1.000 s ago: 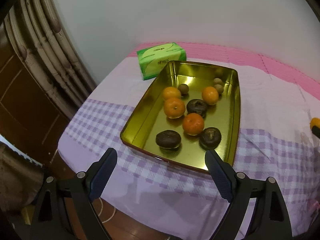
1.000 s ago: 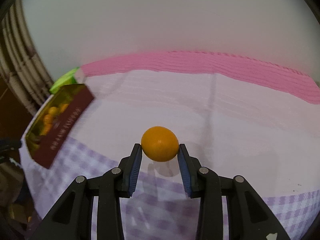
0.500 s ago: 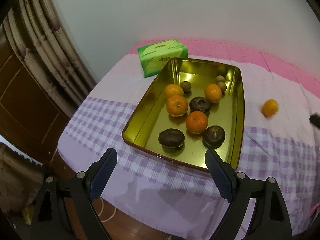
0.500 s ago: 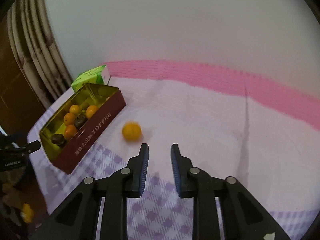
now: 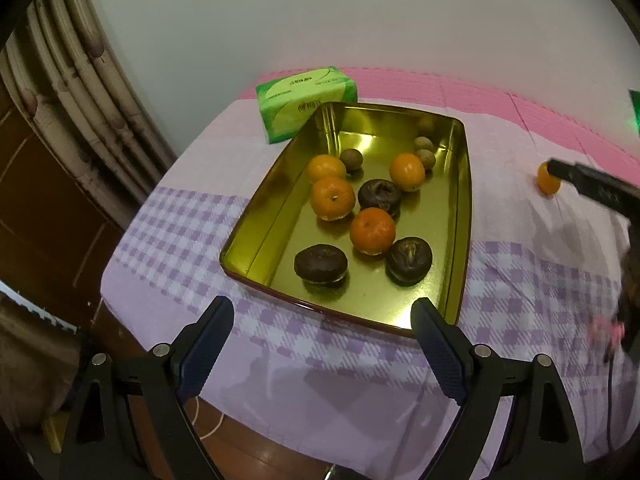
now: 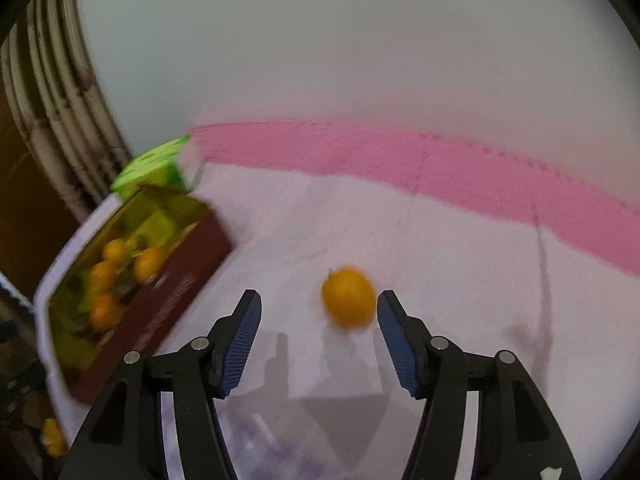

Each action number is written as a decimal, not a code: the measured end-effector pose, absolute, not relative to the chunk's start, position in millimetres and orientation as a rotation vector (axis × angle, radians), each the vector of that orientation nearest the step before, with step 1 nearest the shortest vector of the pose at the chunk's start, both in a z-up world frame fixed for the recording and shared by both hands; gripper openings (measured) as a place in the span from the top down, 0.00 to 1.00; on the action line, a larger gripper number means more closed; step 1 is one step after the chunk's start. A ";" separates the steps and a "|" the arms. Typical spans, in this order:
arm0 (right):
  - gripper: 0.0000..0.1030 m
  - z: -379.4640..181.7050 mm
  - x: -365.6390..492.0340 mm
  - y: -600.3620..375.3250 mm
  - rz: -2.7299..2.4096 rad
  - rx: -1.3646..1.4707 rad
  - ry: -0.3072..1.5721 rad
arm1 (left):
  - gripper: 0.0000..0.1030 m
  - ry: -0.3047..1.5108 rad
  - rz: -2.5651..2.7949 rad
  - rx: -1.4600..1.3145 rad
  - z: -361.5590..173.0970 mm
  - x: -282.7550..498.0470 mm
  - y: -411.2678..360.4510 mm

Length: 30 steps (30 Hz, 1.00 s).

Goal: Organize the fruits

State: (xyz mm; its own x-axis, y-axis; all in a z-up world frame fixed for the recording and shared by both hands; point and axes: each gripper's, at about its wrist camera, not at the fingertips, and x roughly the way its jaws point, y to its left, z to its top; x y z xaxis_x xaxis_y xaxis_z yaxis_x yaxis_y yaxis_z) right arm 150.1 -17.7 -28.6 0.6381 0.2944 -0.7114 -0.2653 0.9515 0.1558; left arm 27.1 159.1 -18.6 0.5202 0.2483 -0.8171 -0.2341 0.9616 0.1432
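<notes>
Home room, likely living or dining area; table under a lilac checked cloth (image 5: 168,236) with pink border, green tissue pack (image 5: 304,100), gold toffee tin (image 5: 460,216) of fruit, plain white wall (image 5: 360,12), striped curtain (image 5: 80,92), wooden floor (image 5: 256,444) below.

a cloth-covered table (image 5: 280,344) carries a gold tin (image 5: 462,216), tissue pack (image 5: 296,100) and loose orange (image 6: 348,296).

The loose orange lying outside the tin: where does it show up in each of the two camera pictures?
Left wrist view: loose orange at far right edge, on the cloth, partly behind a dark gripper finger.
Right wrist view: loose orange low centre, blurred, between the open jaws, nearer the right one.
Shared landmark: the gold tin.
</notes>
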 end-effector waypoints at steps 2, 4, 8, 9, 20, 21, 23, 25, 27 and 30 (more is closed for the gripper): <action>0.41 -36.1 169.2 -19.9 0.354 0.034 0.853 | 0.13 0.995 0.277 0.001 -21.6 29.6 161.1; 0.43 -52.0 182.7 -20.9 0.337 0.009 0.909 | 0.13 1.011 0.269 -0.005 -25.1 32.5 161.8; 0.78 -70.5 190.1 -36.1 0.324 0.024 0.905 | 0.13 1.039 0.261 -0.025 -32.0 35.4 164.7; 0.82 -71.9 191.0 -38.8 0.320 0.025 0.906 | 0.13 1.042 0.260 -0.028 -32.6 35.5 164.3; 0.25 -55.8 222.3 -49.5 0.303 -0.002 0.850 | 0.13 1.041 0.236 -0.004 -31.8 35.1 154.9; 0.32 -58.9 227.4 -50.0 0.307 0.002 0.871 | 0.13 1.042 0.233 -0.001 -31.9 35.3 154.1; 0.63 -70.5 235.0 -48.2 0.327 0.014 0.933 | 0.13 1.045 0.230 0.007 -32.6 36.4 152.1; 0.64 -73.5 225.0 -43.1 0.317 -0.003 0.902 | 0.13 1.047 0.228 0.012 -33.2 37.6 151.4; 0.64 -73.4 213.2 -44.2 0.314 0.006 0.881 | 0.13 1.040 0.235 0.026 -33.2 37.8 150.9; 0.64 -69.2 202.7 -47.9 0.330 0.067 0.882 | 0.13 1.030 0.245 0.039 -32.7 37.1 151.0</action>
